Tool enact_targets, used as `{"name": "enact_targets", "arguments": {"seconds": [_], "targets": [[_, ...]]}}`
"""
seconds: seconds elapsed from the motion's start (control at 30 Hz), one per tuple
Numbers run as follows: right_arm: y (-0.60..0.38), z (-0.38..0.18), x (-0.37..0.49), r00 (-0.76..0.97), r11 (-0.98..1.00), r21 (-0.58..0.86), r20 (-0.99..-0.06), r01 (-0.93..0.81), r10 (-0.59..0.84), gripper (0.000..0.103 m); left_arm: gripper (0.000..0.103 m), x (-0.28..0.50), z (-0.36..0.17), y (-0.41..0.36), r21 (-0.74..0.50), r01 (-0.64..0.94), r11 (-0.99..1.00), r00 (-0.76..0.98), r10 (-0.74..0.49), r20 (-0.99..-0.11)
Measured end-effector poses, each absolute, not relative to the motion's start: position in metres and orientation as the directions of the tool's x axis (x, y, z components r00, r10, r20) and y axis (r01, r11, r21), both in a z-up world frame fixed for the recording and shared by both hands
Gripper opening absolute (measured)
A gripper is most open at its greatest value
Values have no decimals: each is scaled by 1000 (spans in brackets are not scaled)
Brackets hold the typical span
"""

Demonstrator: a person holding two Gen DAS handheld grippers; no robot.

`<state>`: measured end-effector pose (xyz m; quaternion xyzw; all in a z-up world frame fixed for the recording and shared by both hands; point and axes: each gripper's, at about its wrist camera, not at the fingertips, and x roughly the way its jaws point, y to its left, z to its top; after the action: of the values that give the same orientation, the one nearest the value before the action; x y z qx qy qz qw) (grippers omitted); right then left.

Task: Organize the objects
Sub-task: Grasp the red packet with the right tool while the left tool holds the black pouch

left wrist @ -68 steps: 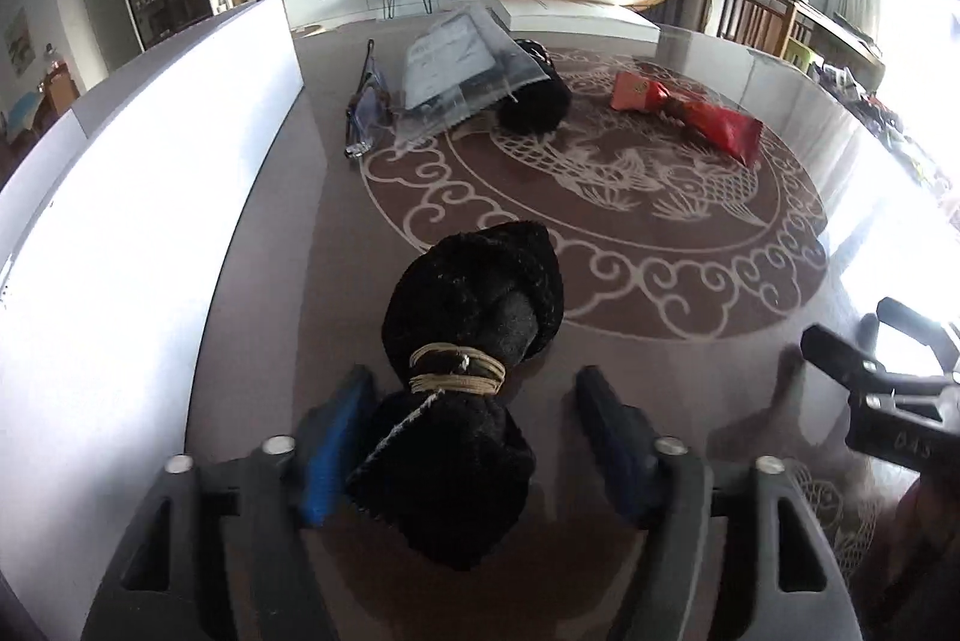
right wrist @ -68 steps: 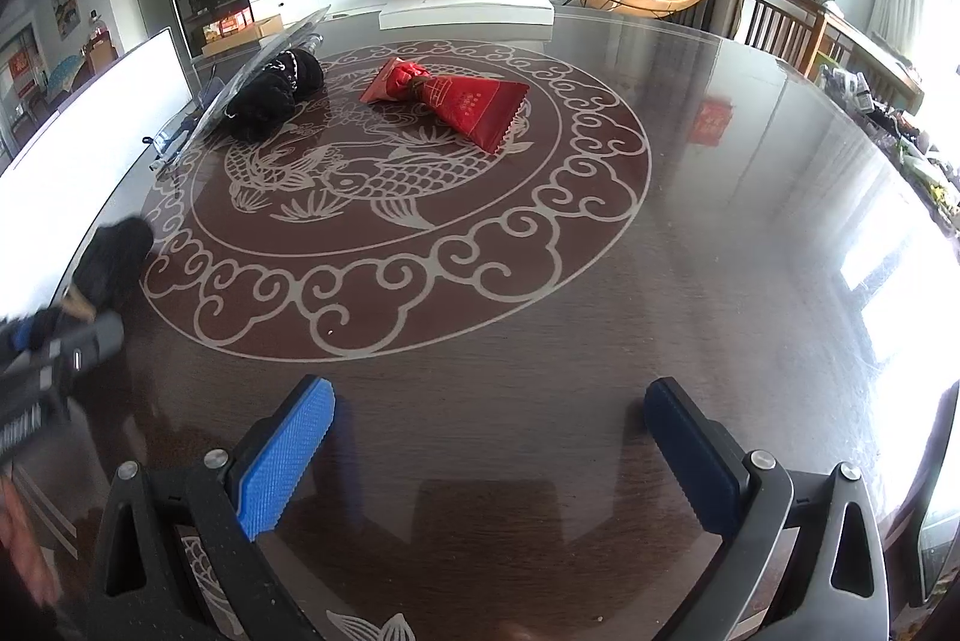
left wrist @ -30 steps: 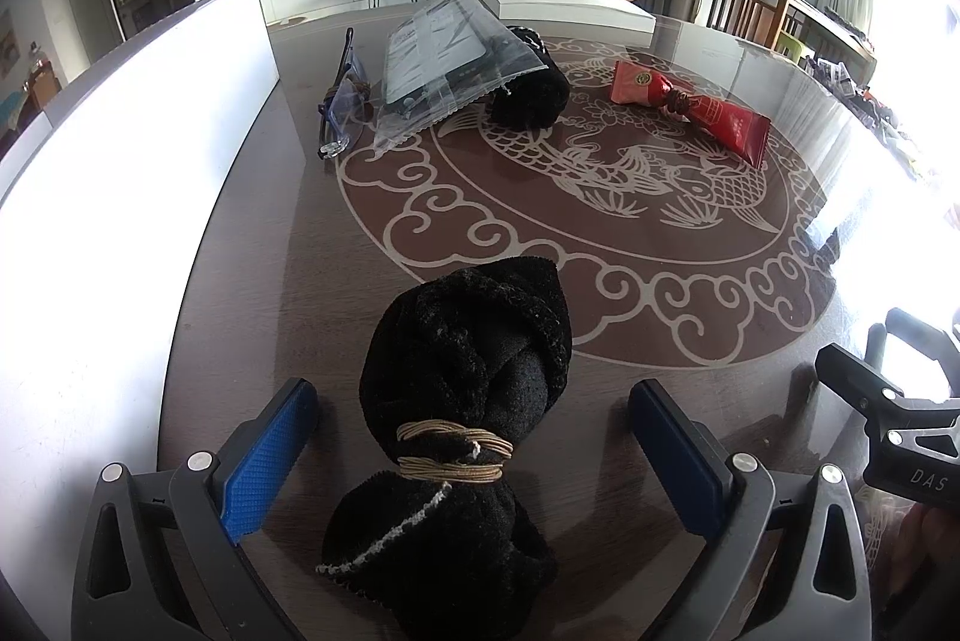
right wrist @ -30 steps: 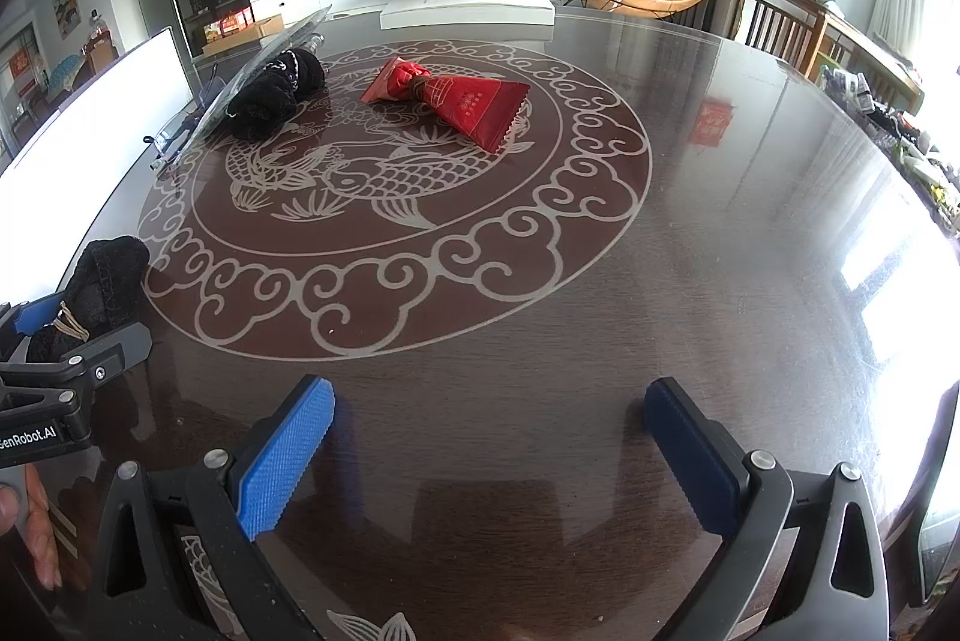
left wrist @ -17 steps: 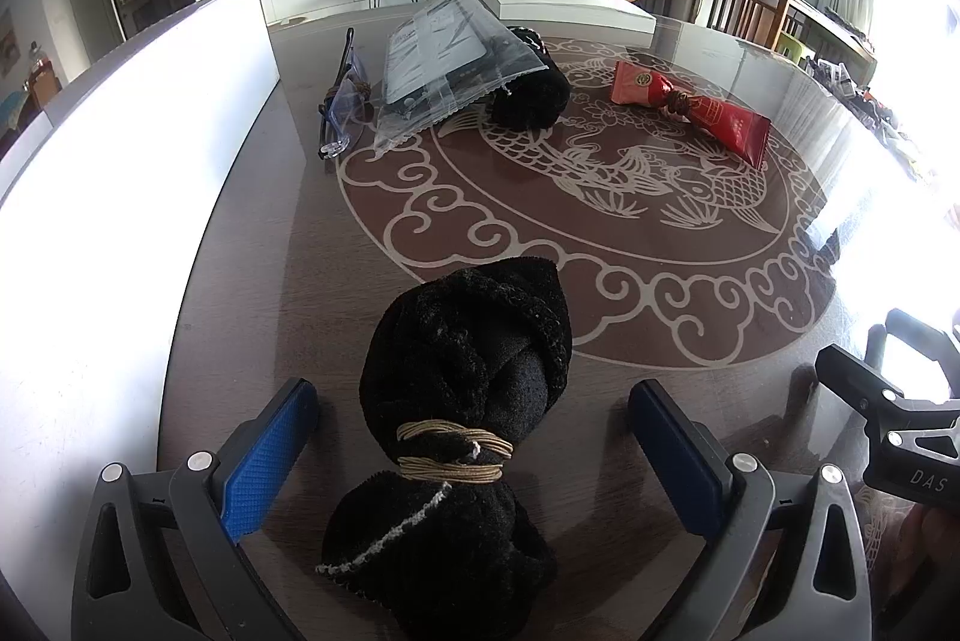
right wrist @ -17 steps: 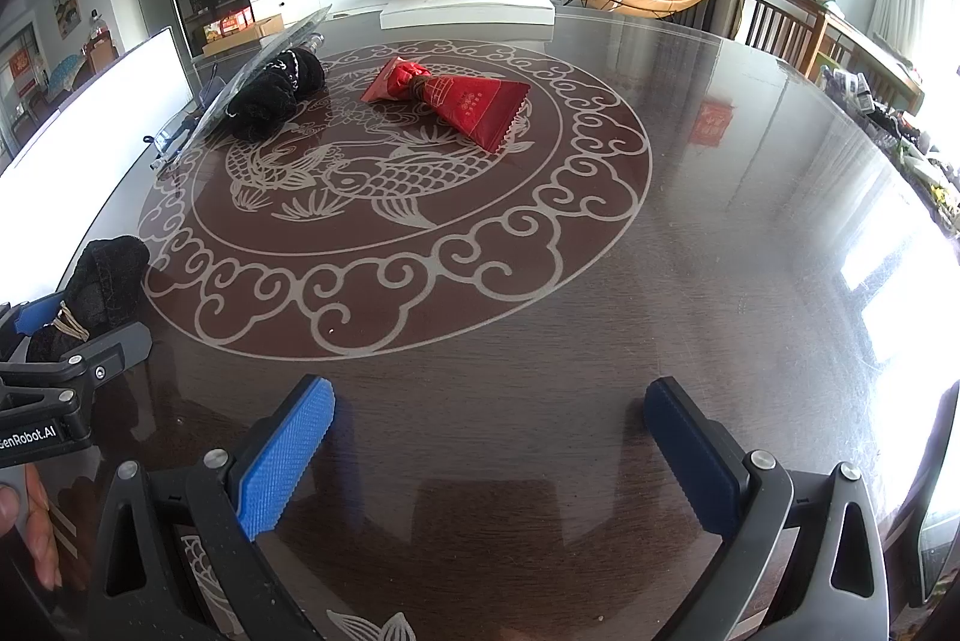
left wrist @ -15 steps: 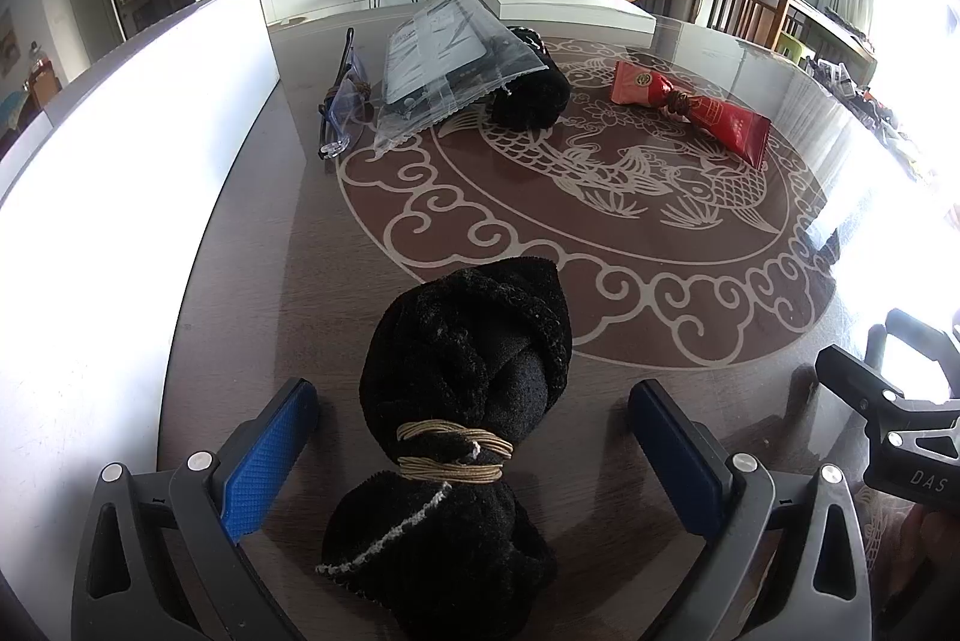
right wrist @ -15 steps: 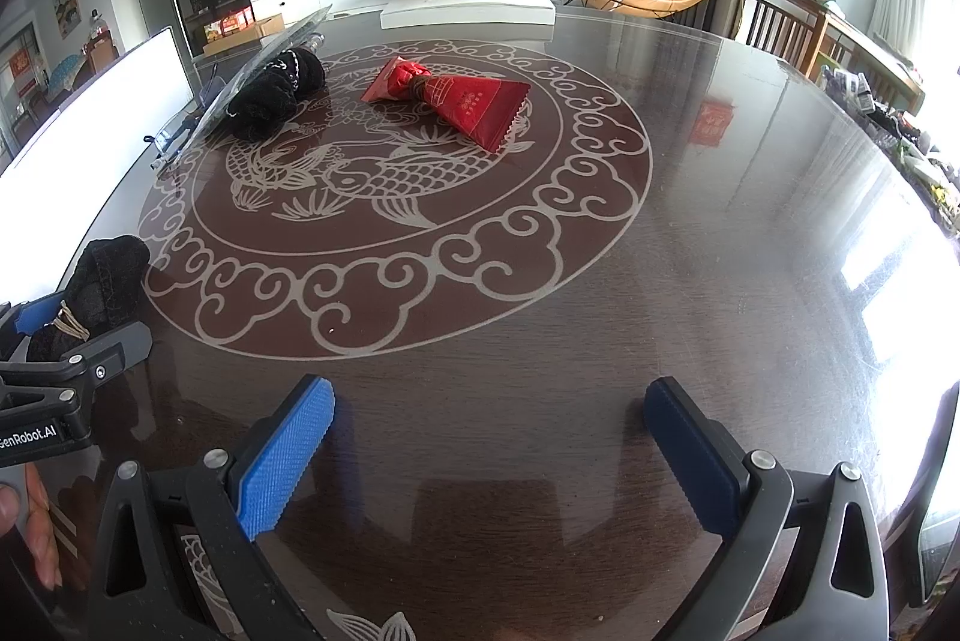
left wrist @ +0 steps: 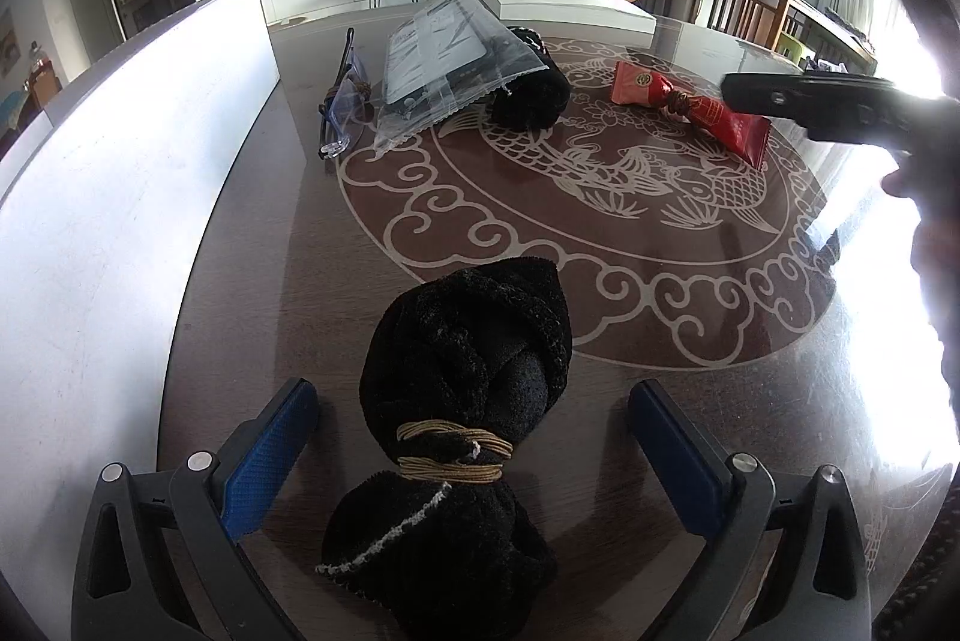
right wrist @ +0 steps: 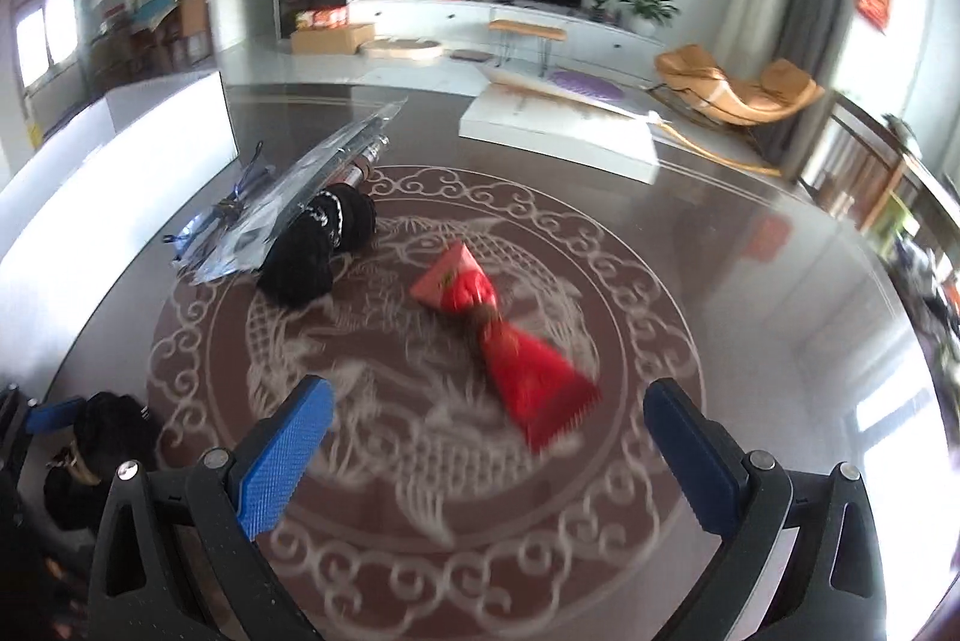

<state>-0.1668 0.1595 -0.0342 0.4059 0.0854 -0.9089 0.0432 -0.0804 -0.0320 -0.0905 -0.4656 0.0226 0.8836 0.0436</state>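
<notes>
Left gripper (left wrist: 471, 461): jaws apart, flanking a black tied bundle (left wrist: 462, 425) that lies on the counter (left wrist: 240, 281), pads clear of it. Right gripper (right wrist: 486, 452): jaws apart, nothing between them, raised over the carp inlay. Red tied packet (right wrist: 504, 341): on the inlay just beyond the right gripper. Second black bundle (right wrist: 318, 245): farther left, tucked partly under a clear plastic bag (left wrist: 450, 59).

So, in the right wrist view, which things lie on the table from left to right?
Tied black bundle between the left gripper's jaws → clear plastic bag → second black bundle → red wrapped packet.
</notes>
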Motion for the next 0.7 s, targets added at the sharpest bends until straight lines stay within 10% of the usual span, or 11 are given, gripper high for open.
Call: {"name": "enact_targets", "arguments": {"seconds": [0.33,0.4,0.53,0.7], "targets": [[134,-84,-233,-510,-932,-155,-860,328,-36,102,103,-80,-90,-32,0,-98,-995,-563,56,-825],[135,-86,-236,-493,-936,-97,-866,339,-88,90,103,-80,-91,-32,0,-98,-995,-563,56,-825],[139,-81,-237,-483,-953,-1,-862,302,-152,26,103,-81,-91,-32,0,-98,-995,-563,56,-825],[138,-80,-198,-465,-955,79,-860,285,-210,25,103,-81,-91,-32,0,-98,-995,-563,56,-824]]}}
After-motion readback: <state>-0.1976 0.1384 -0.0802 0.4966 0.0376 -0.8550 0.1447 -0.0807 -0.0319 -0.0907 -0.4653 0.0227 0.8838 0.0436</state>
